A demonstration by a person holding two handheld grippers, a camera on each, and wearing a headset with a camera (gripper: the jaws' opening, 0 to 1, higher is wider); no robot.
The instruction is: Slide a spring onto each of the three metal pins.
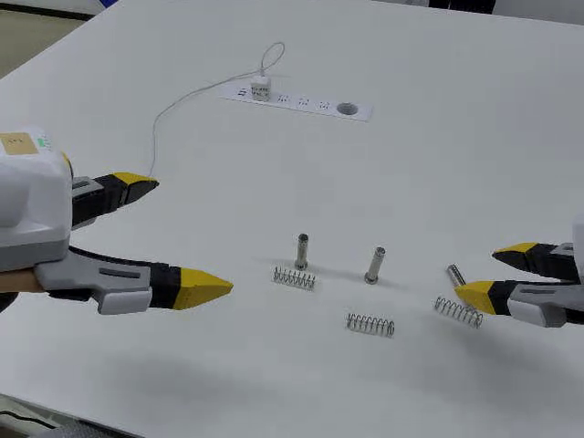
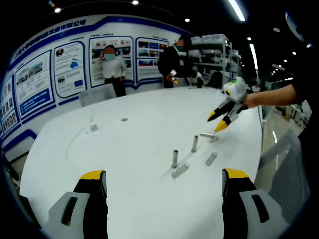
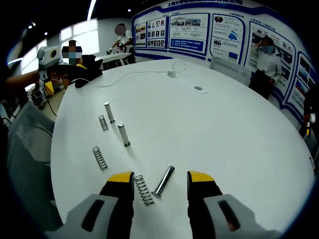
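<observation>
Three springs [image 1: 370, 324] are lying loose on the table [image 1: 456, 137], none threaded yet. Far left in the head view, the left gripper [image 1: 187, 237] is hovering wide open, gripping nothing. Going right, the left pin [image 1: 301, 251] is standing upright with a spring just beside its foot, the middle pin [image 1: 375, 265] is standing too, and the fallen pin [image 1: 455, 274] is lying flat beside the right spring [image 1: 457, 311]. The right gripper [image 1: 484, 272] is sitting half open and empty, right by that pair. I'm guessing the springs are light, squashy and rolly, so I'd be pinching gently mid-coil; the pins are looking stiff and slick. The tabletop is looking smooth and white, with a power strip [image 1: 301, 100] at upper middle, and posters [image 2: 70, 64] are hanging in the room behind.
</observation>
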